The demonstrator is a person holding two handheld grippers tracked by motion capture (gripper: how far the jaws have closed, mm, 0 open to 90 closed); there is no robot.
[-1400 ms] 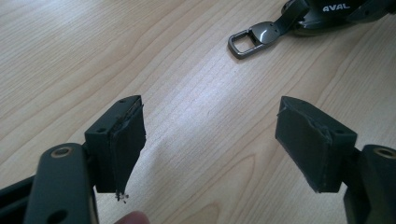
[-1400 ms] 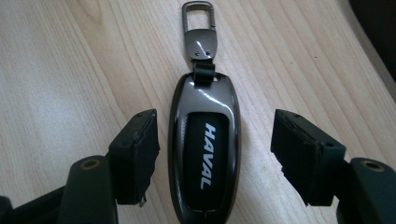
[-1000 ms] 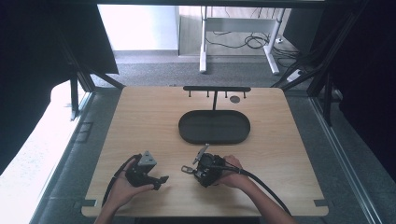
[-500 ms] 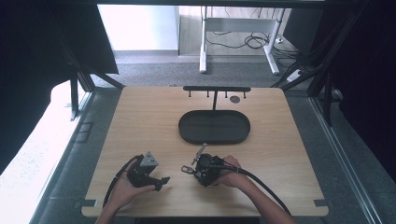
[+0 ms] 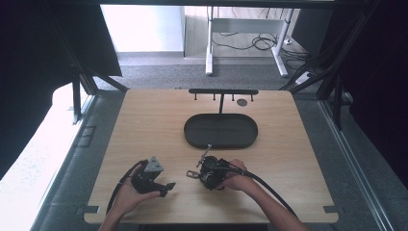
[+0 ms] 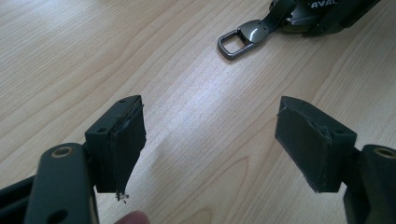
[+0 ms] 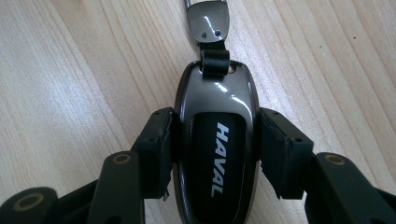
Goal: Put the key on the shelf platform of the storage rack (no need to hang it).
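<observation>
A pale wooden desk (image 5: 144, 125) with straight lengthwise grain stands on a grey carpeted floor (image 5: 163, 72), with a white-legged frame (image 5: 210, 43) and loose cables beyond its far edge. Near the desk's far middle lies a shallow oval black tray (image 5: 192, 139), and just behind it stands a thin black T-shaped rack (image 5: 223, 91) with small pegs under its bar. At the near edge, the right gripper (image 5: 208, 169) lies low on the wood, its black fingers (image 7: 156, 149) clamped on the two long sides of a glossy dark-grey oval car key fob (image 7: 215, 140) with a matte black inset lettered HAVAL. The fob's long axis runs along the gripper, its strap end pointing away from the hand, leftward on the desk, where a short black loop joins a polished metal clasp (image 7: 209, 18) ending in a rectangular ring (image 6: 232, 44). The left gripper (image 5: 166, 186), near left, has its fingers (image 6: 123, 140) wide apart over bare wood, aimed toward that ring.
</observation>
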